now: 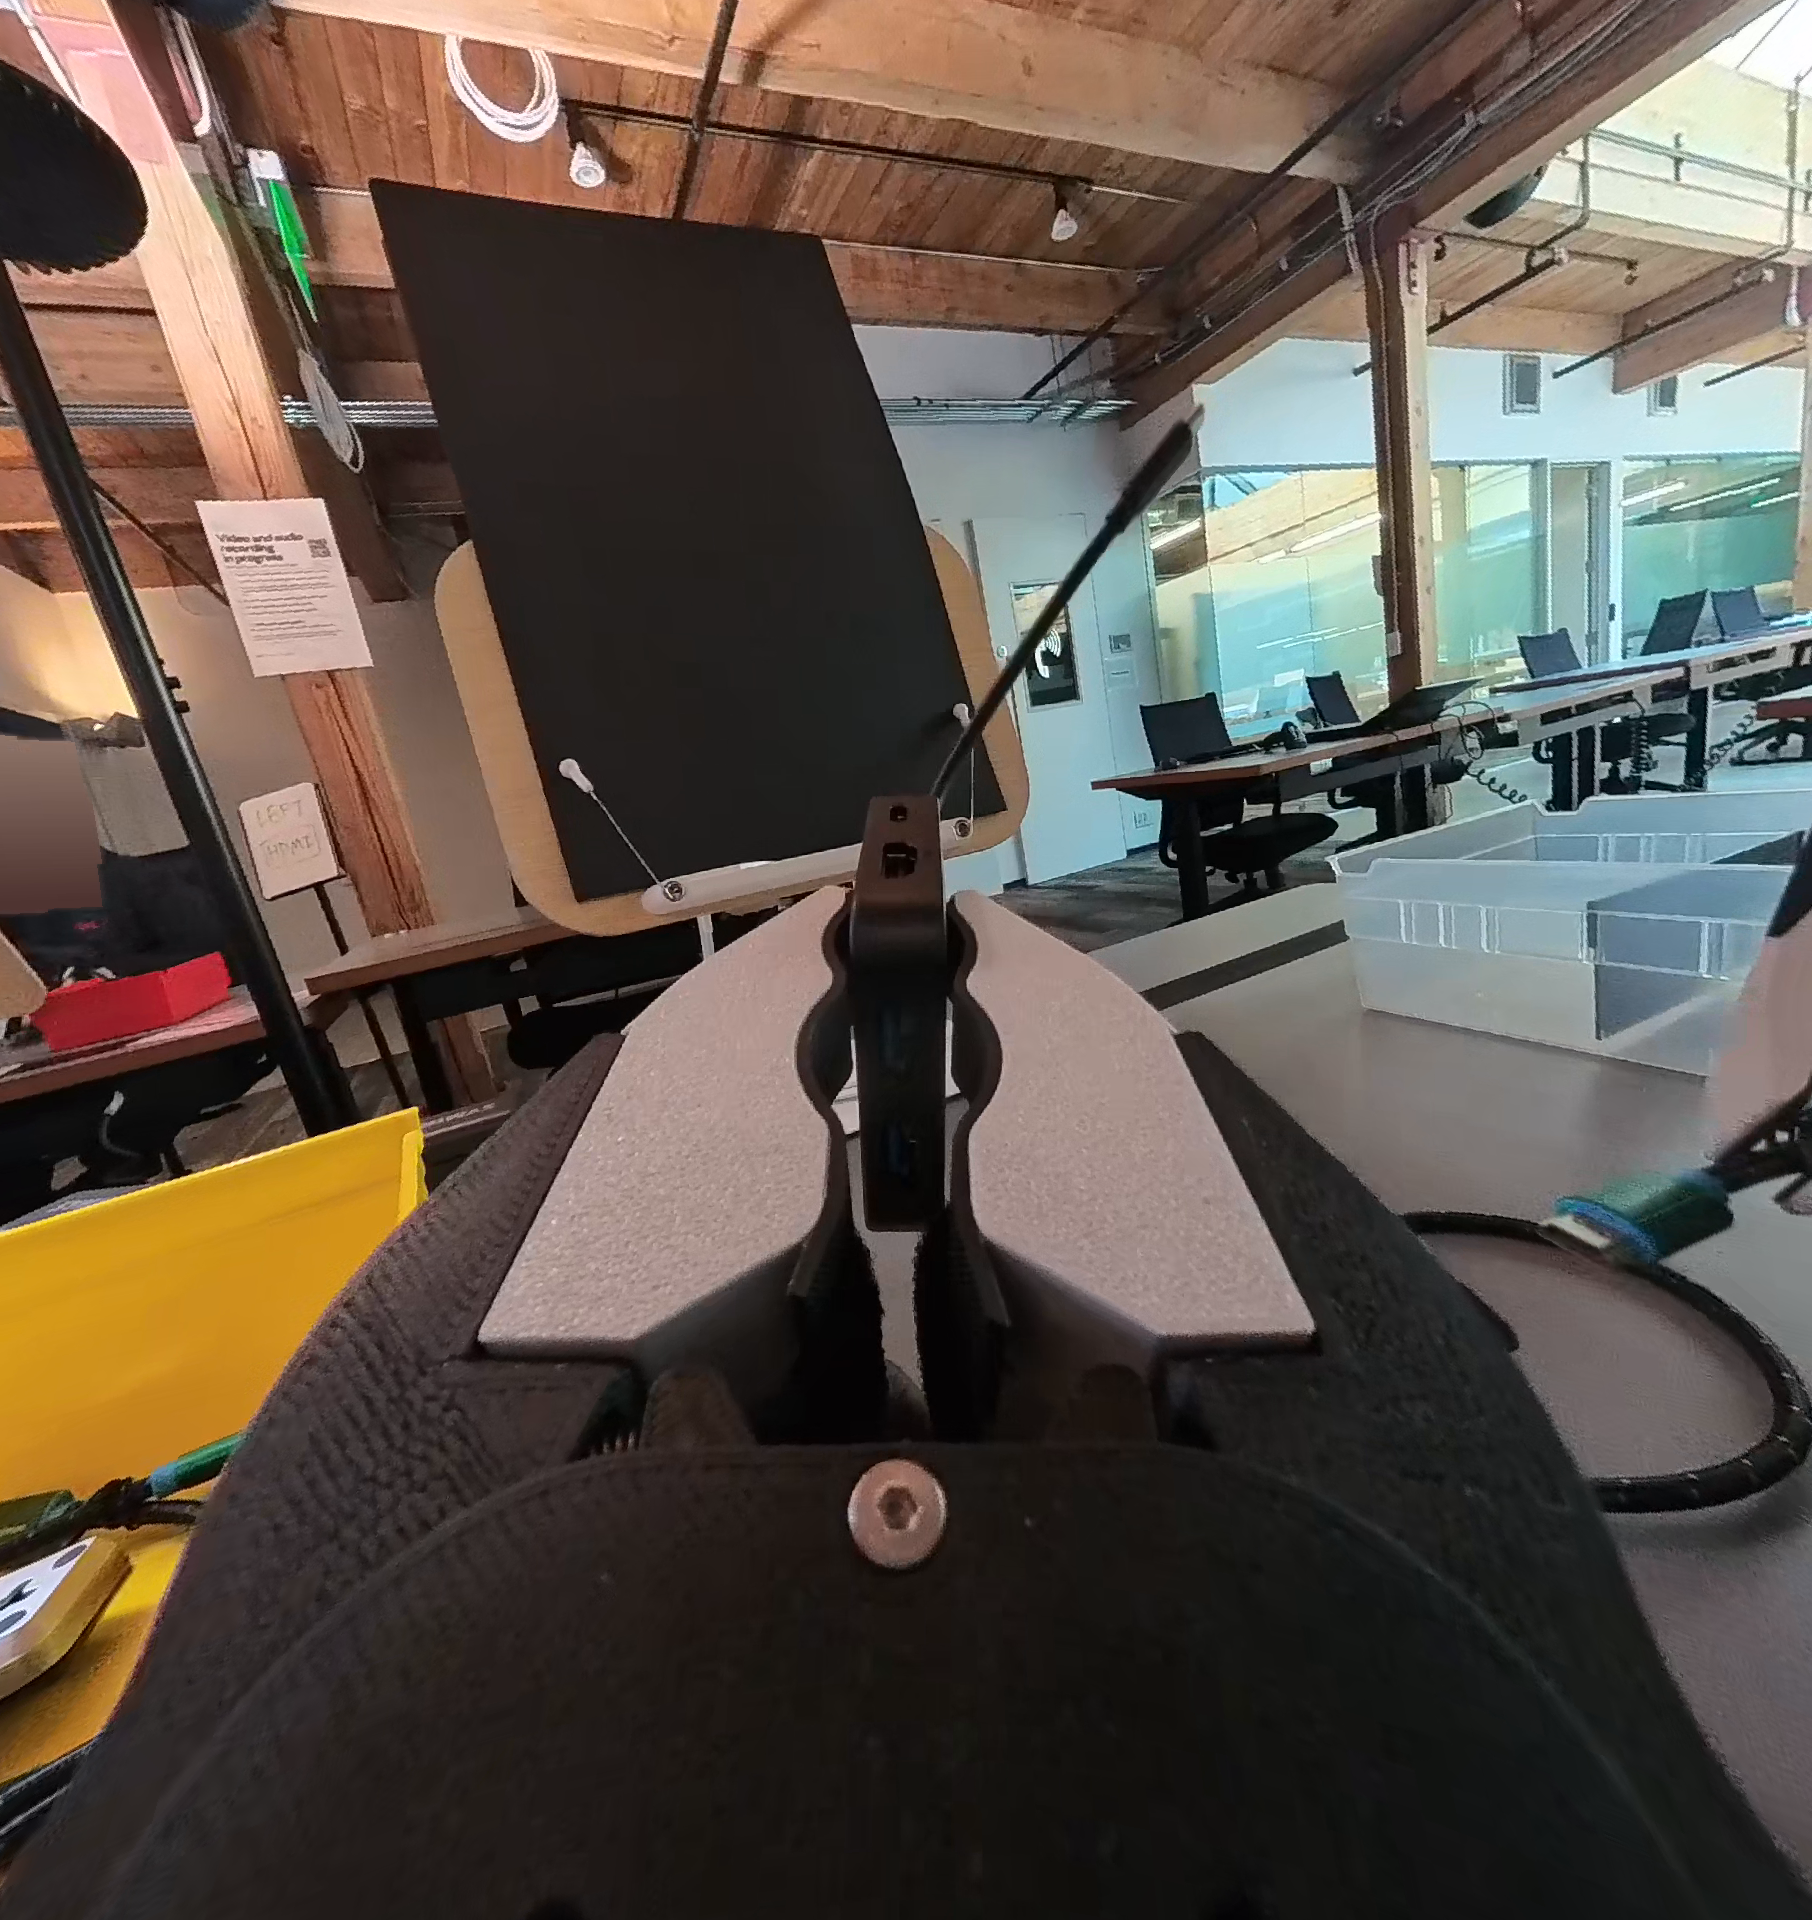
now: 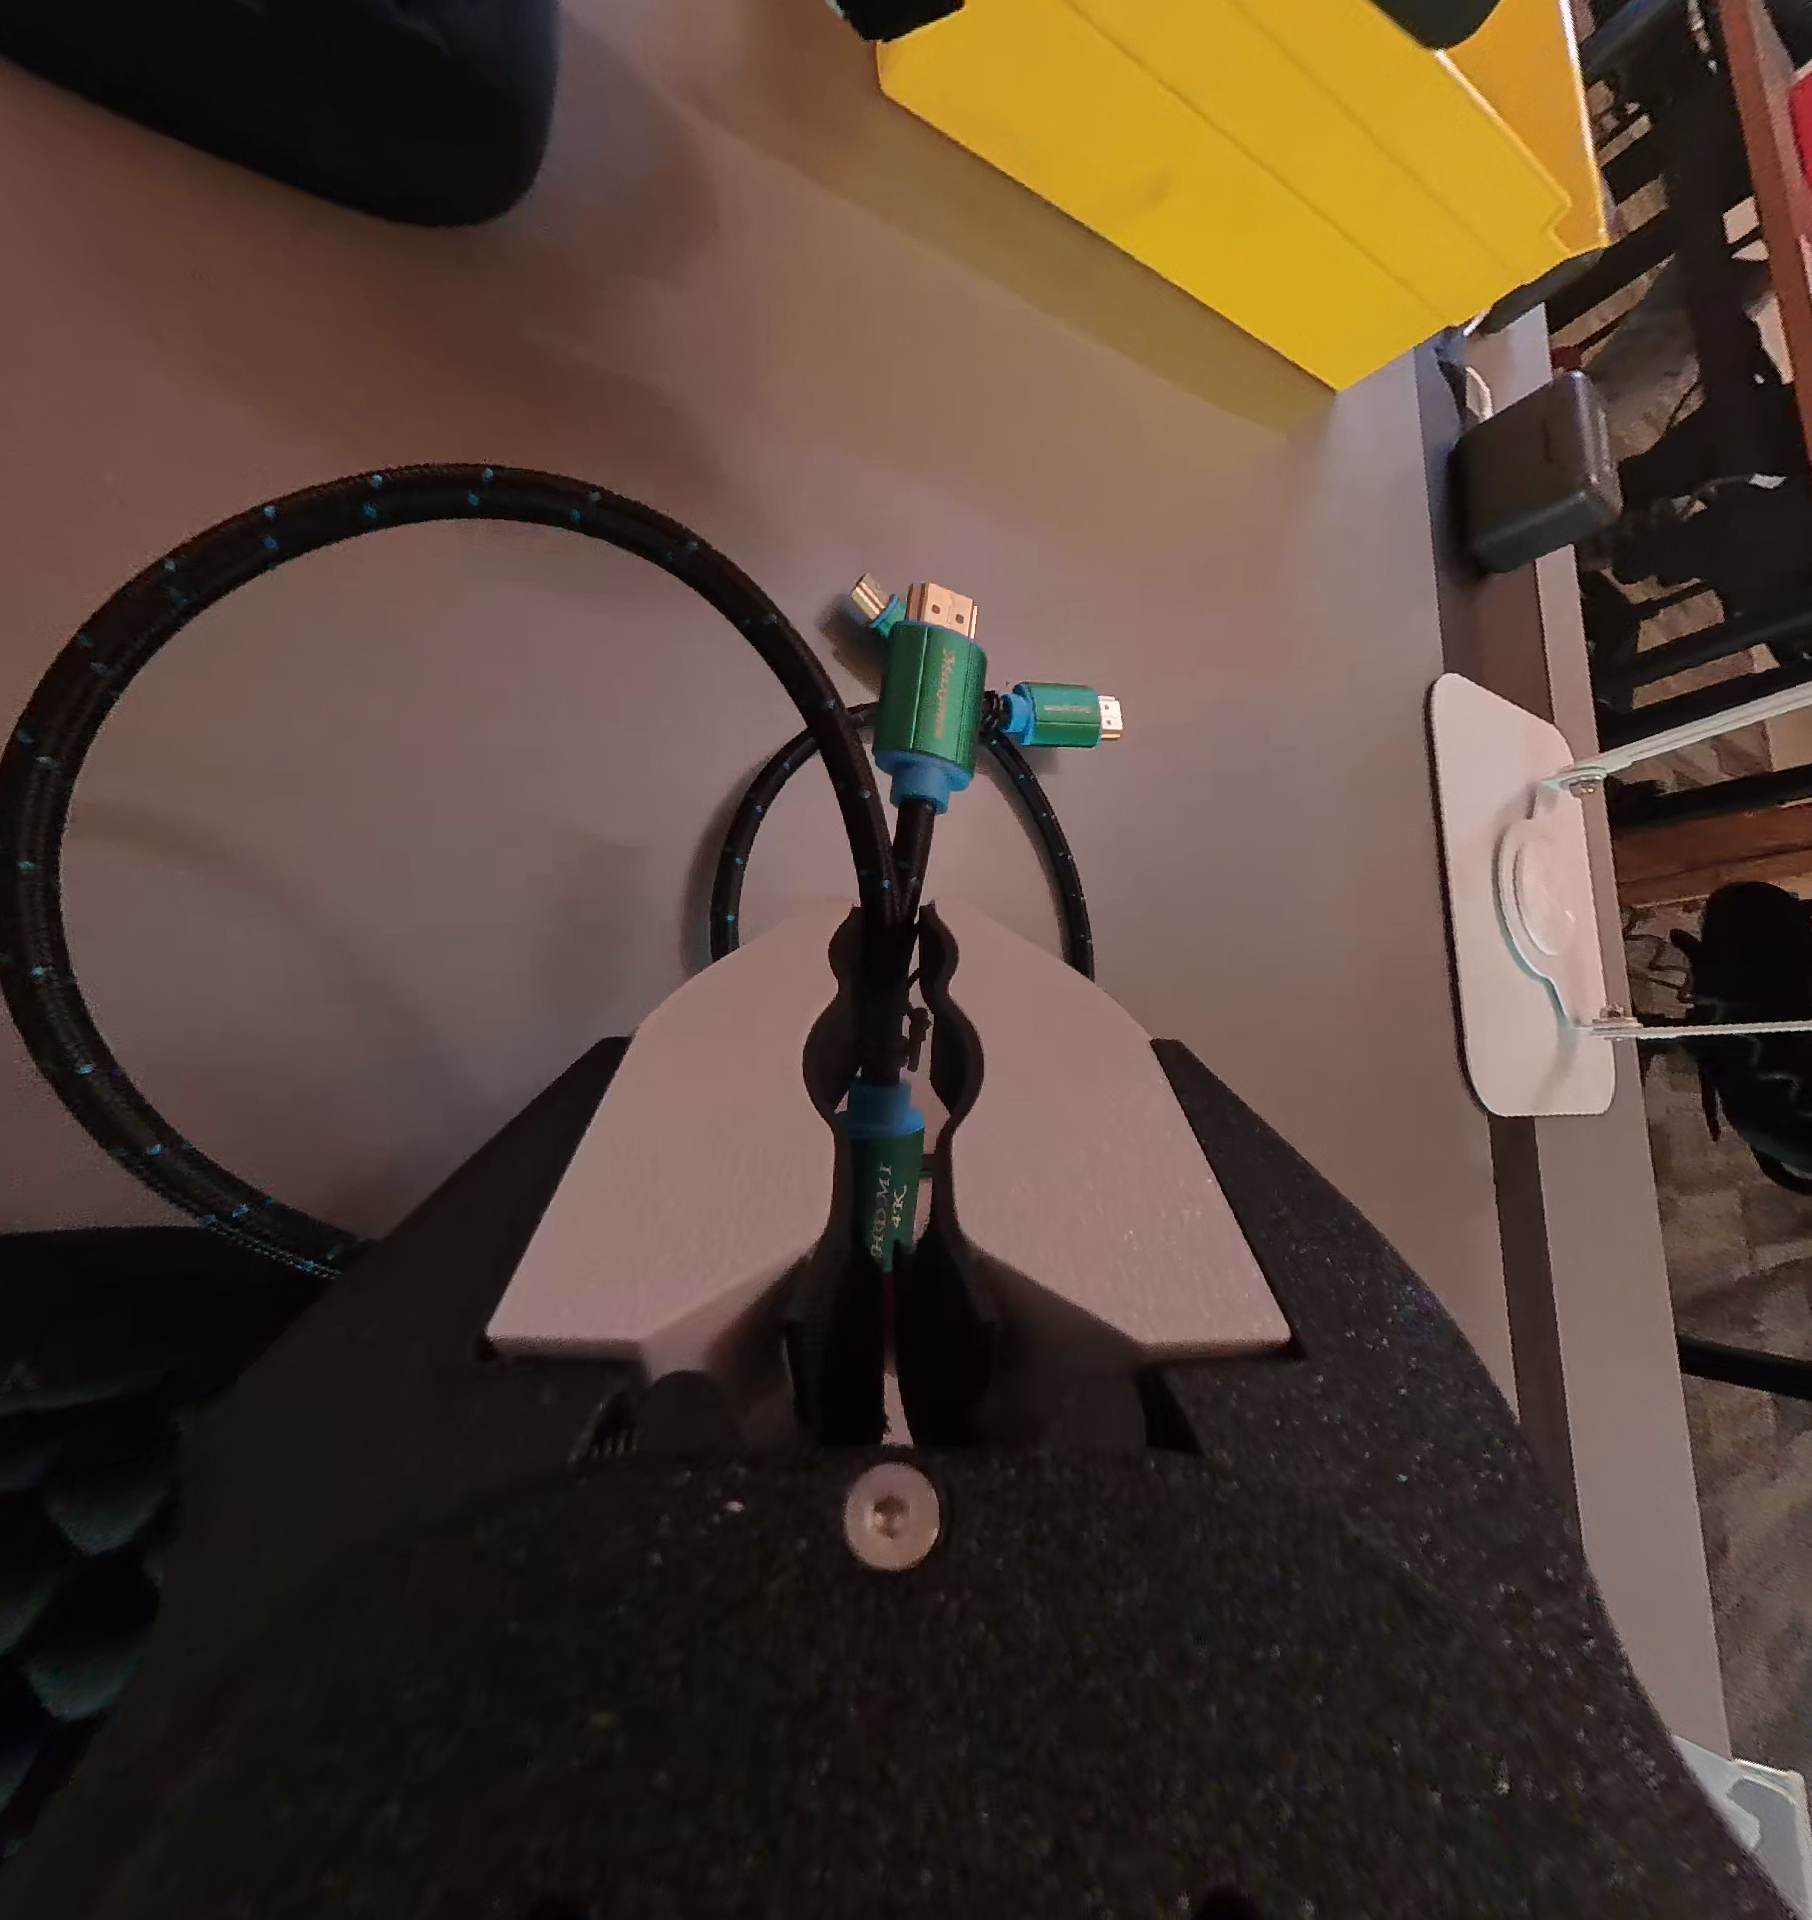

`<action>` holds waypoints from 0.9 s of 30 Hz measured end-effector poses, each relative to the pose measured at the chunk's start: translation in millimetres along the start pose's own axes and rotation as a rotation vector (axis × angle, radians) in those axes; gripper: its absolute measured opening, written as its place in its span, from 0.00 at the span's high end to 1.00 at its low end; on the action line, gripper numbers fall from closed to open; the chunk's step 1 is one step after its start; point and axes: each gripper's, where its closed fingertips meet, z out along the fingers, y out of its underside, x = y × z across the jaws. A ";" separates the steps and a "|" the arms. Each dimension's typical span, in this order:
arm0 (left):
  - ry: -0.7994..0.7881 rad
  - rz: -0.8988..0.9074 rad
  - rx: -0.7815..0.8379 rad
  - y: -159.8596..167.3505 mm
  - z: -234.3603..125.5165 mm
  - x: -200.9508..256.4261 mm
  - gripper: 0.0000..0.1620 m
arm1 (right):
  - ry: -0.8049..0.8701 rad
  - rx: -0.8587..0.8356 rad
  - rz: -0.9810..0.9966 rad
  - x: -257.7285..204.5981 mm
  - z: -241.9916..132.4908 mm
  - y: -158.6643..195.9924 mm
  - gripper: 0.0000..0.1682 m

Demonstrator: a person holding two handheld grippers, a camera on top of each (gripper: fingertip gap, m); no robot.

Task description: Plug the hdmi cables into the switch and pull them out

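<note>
Pinched upright between the left gripper's [image 1: 900,935] jaws stood the black switch [image 1: 897,997]. Right gripper [image 2: 897,935] clamped braided cables [image 2: 886,914]; a green plug [image 2: 928,707] jutted beyond its jaws.

Left wrist view brightly daylit from upper right; right wrist view dim, shadowed; edges bent by wide-angle distortion.
</note>
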 end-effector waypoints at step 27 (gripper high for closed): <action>0.193 -0.115 0.008 0.5 3.7 26.4 0.91 | 0.076 0.014 0.598 41.0 57.5 17.8 0.80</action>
